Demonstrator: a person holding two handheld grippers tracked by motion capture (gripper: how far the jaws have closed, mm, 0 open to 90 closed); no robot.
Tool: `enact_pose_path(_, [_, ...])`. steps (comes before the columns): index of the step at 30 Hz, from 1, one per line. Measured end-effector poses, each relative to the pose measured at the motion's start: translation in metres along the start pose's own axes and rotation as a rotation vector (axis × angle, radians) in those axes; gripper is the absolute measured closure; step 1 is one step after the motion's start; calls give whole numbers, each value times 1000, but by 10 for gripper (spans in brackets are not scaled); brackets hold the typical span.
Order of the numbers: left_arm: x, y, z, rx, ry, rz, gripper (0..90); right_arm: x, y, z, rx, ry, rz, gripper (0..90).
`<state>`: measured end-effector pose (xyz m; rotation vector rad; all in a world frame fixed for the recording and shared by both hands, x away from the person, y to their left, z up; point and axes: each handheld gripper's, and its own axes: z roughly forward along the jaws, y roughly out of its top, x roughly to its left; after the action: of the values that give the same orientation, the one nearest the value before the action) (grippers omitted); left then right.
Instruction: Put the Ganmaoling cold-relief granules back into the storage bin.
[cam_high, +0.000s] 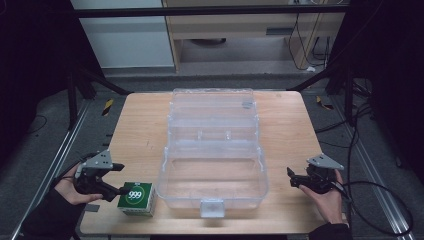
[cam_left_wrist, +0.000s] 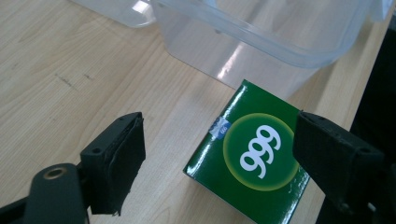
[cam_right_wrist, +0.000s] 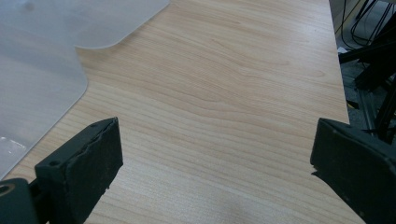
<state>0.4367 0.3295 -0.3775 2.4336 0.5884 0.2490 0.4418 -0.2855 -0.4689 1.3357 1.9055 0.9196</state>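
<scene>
A green carton marked 999 (cam_high: 136, 197) lies flat on the wooden table near its front left corner, just left of an open clear plastic case (cam_high: 261, 170). My left gripper (cam_high: 121, 179) hovers beside and above the carton, open. In the left gripper view the carton (cam_left_wrist: 252, 161) lies below the gap between the two jaws (cam_left_wrist: 219, 126), and neither pad touches it. My right gripper (cam_high: 291, 178) is held to the right of the case, open, with only bare wood between its jaws (cam_right_wrist: 215, 130).
The case's lid (cam_high: 212, 107) lies folded back toward the far edge, and a white latch (cam_high: 211, 207) sits on its front wall. The case's wall (cam_left_wrist: 261, 51) stands close behind the carton. The table's (cam_high: 135, 125) right edge runs near my right hand, with cables on the floor beyond.
</scene>
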Motion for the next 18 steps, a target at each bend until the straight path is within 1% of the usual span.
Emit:
enact_pose_path(1, [-1, 1, 0, 13, -5, 19, 157, 0, 0, 0, 1, 0, 0, 27])
enact_pose_path(2, [-2, 2, 0, 16, -10, 28, 152, 0, 0, 0, 1, 1, 1, 27])
enact_pose_path(3, [-2, 2, 0, 16, -10, 28, 147, 0, 0, 0, 1, 1, 1, 27])
enact_pose_path(5, [-3, 4, -1, 35, -20, 56, 144, 0, 0, 0, 2, 4, 1, 27])
enact_pose_path(6, [-4, 4, -1, 37, -19, 62, 144, 0, 0, 0, 2, 4, 1, 27])
enact_pose_path(8, [-5, 6, -2, 53, -30, 80, 137, 0, 0, 0, 1, 6, -2, 27])
enact_pose_path(9, [-6, 7, -1, 67, -37, 97, 132, 0, 0, 0, 1, 6, -2, 27])
enact_pose_path(11, [-7, 7, 0, 70, -41, 100, 124, 0, 0, 0, 4, 9, -6, 24])
enact_pose_path(15, [-10, 9, 3, 92, -60, 130, 106, 0, 0, 1, 7, 8, -10, 24])
enact_pose_path(18, [-12, 10, 6, 119, -78, 158, 93, 1, 0, 1, 13, 13, -12, 22])
